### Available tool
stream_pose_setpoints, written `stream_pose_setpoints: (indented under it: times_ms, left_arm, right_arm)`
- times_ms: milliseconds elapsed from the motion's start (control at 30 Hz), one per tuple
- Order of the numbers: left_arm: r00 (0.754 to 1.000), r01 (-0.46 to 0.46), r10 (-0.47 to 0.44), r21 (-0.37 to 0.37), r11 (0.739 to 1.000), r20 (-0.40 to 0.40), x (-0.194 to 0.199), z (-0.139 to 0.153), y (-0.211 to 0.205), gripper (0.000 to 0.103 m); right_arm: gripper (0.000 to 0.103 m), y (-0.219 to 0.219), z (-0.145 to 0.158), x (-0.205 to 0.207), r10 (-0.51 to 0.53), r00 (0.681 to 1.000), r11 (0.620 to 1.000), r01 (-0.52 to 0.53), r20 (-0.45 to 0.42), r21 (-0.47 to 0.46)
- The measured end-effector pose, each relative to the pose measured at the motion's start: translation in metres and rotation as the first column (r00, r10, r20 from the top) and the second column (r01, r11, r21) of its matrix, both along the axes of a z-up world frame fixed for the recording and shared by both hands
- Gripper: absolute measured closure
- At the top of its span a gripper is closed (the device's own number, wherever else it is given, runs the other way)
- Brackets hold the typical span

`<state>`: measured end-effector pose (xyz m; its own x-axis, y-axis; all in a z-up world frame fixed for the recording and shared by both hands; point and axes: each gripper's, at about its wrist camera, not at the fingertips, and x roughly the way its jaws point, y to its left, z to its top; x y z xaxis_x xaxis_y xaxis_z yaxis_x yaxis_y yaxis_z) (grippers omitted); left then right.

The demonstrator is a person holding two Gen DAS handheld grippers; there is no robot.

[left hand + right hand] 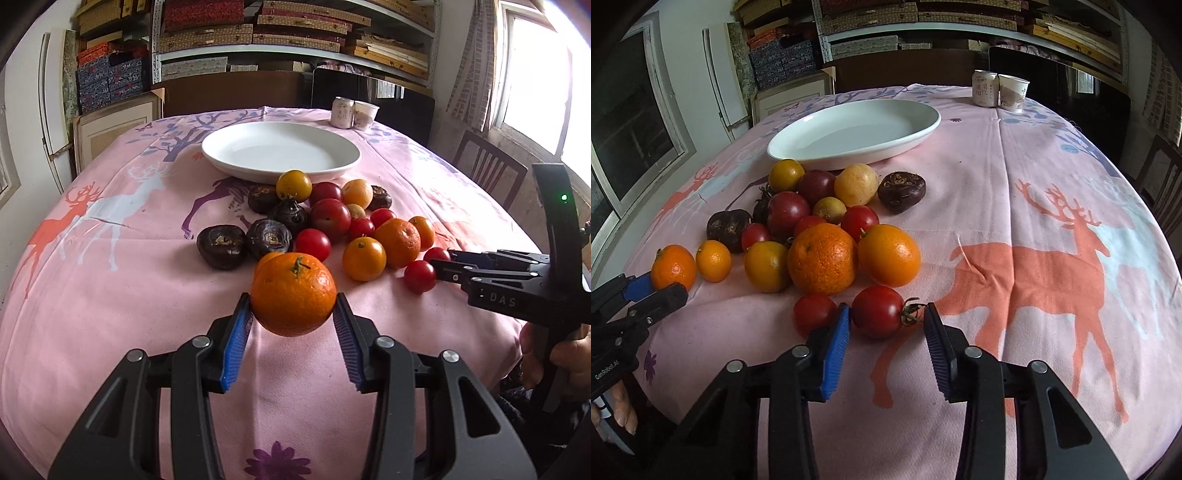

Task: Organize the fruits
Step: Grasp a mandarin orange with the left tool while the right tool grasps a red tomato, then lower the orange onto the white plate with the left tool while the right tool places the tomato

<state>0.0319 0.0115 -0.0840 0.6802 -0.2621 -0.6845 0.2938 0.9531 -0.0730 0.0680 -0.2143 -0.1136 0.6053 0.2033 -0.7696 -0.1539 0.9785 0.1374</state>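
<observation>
My left gripper (293,314) is shut on an orange mandarin (293,293) and holds it just above the pink cloth; the mandarin also shows in the right wrist view (673,266). My right gripper (886,317) is open around a red tomato (877,311) with a green stem; its left pad (836,343) touches the tomato, the right pad stands apart. A pile of mandarins, red tomatoes, yellow fruits and dark water chestnuts (332,218) lies in front of an empty white oval plate (218,157), which also shows in the right wrist view (925,131).
A can (341,112) and a paper cup (365,114) stand at the table's far edge. A wooden chair (487,166) is at the right. Shelves with boxes fill the back wall. The table carries a pink deer-print cloth (1034,258).
</observation>
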Motion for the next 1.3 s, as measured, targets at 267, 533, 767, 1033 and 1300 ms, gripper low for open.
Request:
stream_pose_setpoints:
  times_ms: [267, 533, 767, 1033, 1300]
  left_arm:
    - [1.000, 0.001, -0.001, 0.008, 1.000, 0.024, 0.003, 0.002, 0.003, 0.059]
    - [0.999, -0.006, 0.007, -0.022, 1.000, 0.046, 0.016, 0.021, 0.017, 0.059]
    - [0.998, 0.018, -0.016, -0.020, 1.000, 0.055, 0.099, 0.055, 0.008, 0.059]
    - [0.993, -0.021, 0.027, 0.055, 0.998, -0.111, 0.245, 0.025, -0.011, 0.059]
    - [0.996, -0.049, 0.044, 0.063, 0.997, 0.072, 0.215, 0.065, -0.007, 0.010]
  right_arm:
    - [0.073, 0.008, 0.004, -0.001, 0.044, 0.999, 0.999, -0.044, 0.025, 0.013]
    - [0.073, -0.005, 0.048, 0.006, 0.054, 0.994, 0.996, -0.060, 0.094, 0.062]
    - [0.072, -0.015, 0.083, 0.113, 0.022, 0.997, 0.990, -0.032, 0.075, 0.134]
    - [0.065, -0.010, 0.046, 0.247, -0.074, 0.991, 0.977, 0.094, -0.113, 0.191]
    - [0.038, -0.011, 0.074, 0.200, -0.095, 0.995, 0.985, 0.095, -0.005, 0.146]
